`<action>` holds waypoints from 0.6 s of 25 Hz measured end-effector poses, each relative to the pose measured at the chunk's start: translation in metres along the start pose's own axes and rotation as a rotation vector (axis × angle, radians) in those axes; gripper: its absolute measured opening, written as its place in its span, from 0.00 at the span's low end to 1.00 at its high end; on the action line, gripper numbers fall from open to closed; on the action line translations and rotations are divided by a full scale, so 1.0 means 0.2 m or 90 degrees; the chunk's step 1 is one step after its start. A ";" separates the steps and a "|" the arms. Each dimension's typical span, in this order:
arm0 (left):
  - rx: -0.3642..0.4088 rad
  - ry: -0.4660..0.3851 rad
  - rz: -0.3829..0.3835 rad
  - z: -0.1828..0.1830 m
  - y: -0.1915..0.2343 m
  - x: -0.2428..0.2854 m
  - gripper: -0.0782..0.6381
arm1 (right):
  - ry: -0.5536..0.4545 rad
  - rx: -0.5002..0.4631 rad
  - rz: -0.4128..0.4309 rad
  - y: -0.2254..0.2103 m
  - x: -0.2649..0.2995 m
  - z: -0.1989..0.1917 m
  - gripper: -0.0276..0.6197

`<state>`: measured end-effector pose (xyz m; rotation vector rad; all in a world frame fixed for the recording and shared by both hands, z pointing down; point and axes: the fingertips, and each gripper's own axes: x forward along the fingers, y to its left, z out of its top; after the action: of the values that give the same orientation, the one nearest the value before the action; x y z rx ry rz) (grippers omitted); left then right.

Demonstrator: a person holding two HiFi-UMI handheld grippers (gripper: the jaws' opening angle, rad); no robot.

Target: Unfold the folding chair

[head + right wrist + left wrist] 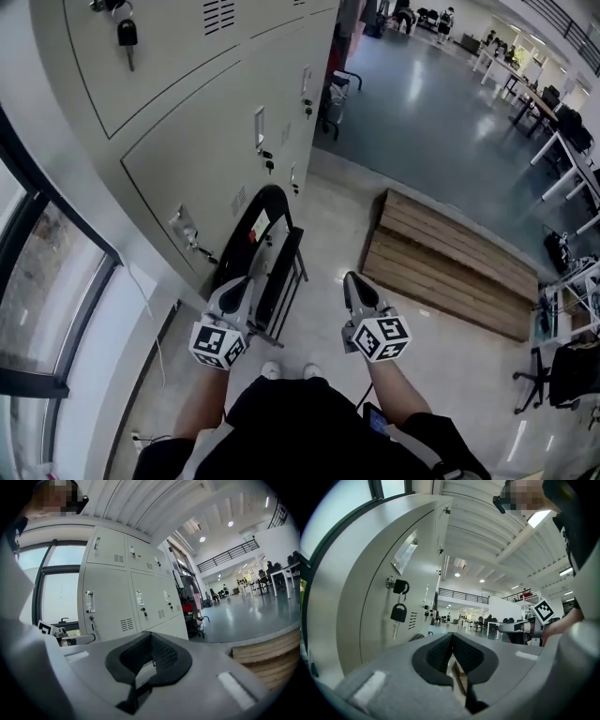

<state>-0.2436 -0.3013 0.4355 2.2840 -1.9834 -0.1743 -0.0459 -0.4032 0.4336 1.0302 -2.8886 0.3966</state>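
Folding chair [279, 274] stood folded flat on the floor, leaning against the lockers [197, 141]; by appearance, no unfolding had begun. Left tool [242, 285] and right tool [353, 279] hovered near it, both pinched closed and empty.

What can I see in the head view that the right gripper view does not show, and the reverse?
Only the head view shows the folded chair leaning against the lockers and the person's white shoes. Only the right gripper view shows the ceiling and, up close, the jaws of the right gripper, shut on nothing. Both show the lockers, the wooden platform and the left gripper.
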 end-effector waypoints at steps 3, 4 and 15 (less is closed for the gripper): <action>0.002 0.009 0.043 -0.02 0.04 0.01 0.11 | 0.016 0.001 0.029 -0.01 0.09 -0.01 0.05; 0.003 0.011 0.060 -0.02 0.06 0.01 0.11 | 0.020 -0.001 0.038 -0.01 0.12 -0.02 0.05; 0.030 0.059 0.238 -0.10 0.26 -0.14 0.12 | 0.098 0.027 0.161 0.10 0.43 -0.28 0.05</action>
<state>-0.2950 -0.2809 0.4629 1.8601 -2.3354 0.0127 -0.1275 -0.4278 0.4953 0.6075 -2.8870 0.5253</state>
